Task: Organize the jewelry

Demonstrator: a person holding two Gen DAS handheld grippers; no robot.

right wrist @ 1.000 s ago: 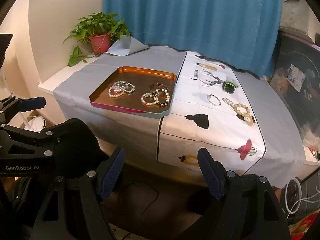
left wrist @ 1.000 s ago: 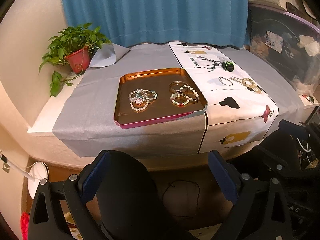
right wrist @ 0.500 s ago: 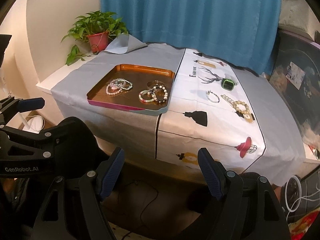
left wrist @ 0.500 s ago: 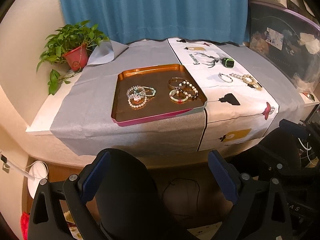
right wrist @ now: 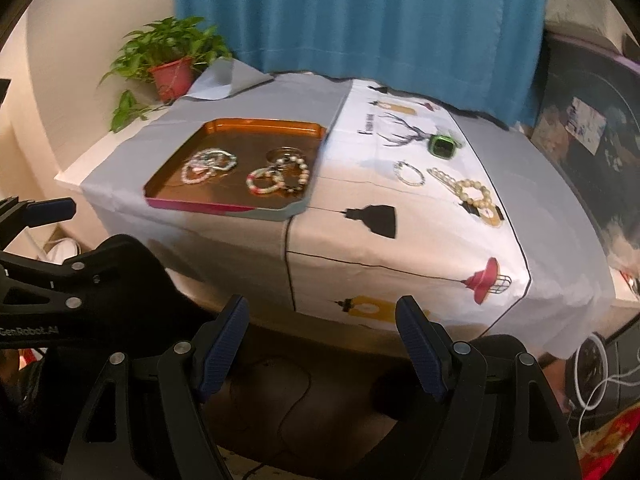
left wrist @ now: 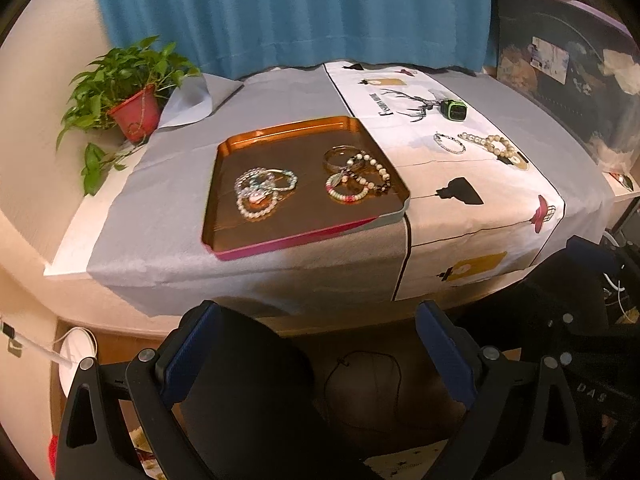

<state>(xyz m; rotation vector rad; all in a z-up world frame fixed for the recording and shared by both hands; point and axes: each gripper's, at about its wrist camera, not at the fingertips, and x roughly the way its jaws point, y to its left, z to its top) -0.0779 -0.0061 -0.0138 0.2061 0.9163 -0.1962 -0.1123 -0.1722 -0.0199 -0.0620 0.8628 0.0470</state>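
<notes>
The loose jewelry lay on the white printed cloth (right wrist: 404, 240), far of both claws and to the right of the tray (right wrist: 172, 188): a green watch (right wrist: 442, 146), a thin bracelet (right wrist: 409, 173) and a bead string (right wrist: 468, 192) whose long axis ran from far-left to near-right. The tray already held two clusters of bracelets (right wrist: 244, 172). The right claw (right wrist: 322, 346) was judged the nearer one (the loose pieces sat up and slightly right of its line). It was spread wide with nothing between the jaws, pitched down toward the table edge. The left claw (left wrist: 316, 344) was likewise wide apart and empty, aimed below the tray's near rim.
</notes>
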